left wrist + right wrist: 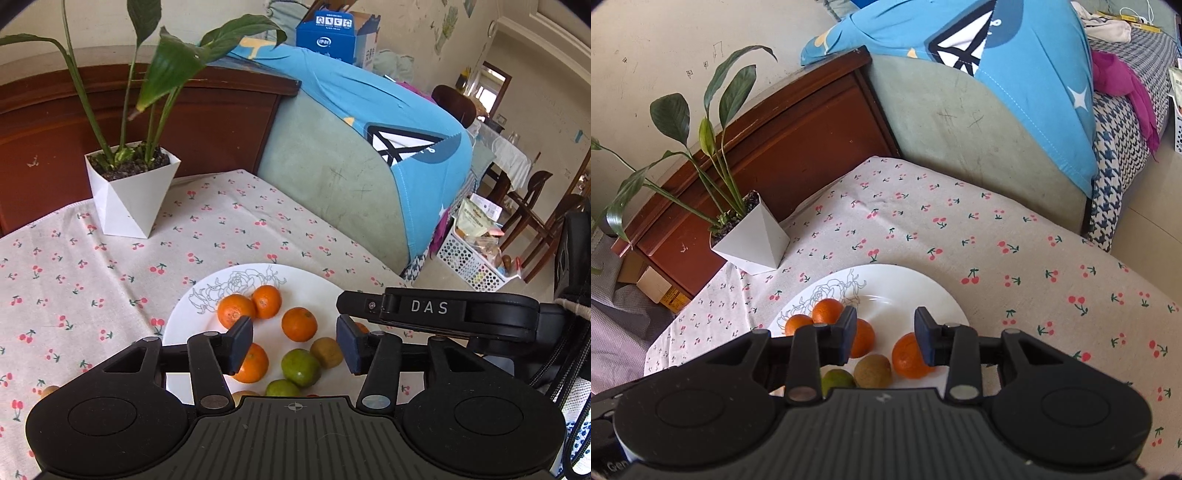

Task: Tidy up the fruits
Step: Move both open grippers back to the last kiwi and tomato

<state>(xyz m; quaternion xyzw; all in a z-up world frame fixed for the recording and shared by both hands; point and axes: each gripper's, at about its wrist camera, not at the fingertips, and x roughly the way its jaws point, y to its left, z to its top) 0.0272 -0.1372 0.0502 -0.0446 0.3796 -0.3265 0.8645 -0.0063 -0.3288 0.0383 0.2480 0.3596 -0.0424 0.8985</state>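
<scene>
Right, your left gripper (295, 341) gapes part-open, empty, over the plate (325, 291). Your right gripper (885, 334) likewise, gripping nothing. Oranges (299, 324): five; green fruits (300, 367): two; one kiwi (326, 352).

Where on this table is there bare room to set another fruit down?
Bare cloth lies between the plant pot and the plate, and right of the plate toward the table edge. The plate's far rim is free; its near half is crowded with oranges and green fruits.

"DAS" stands in white letters on the right tongs (347, 339).
</scene>
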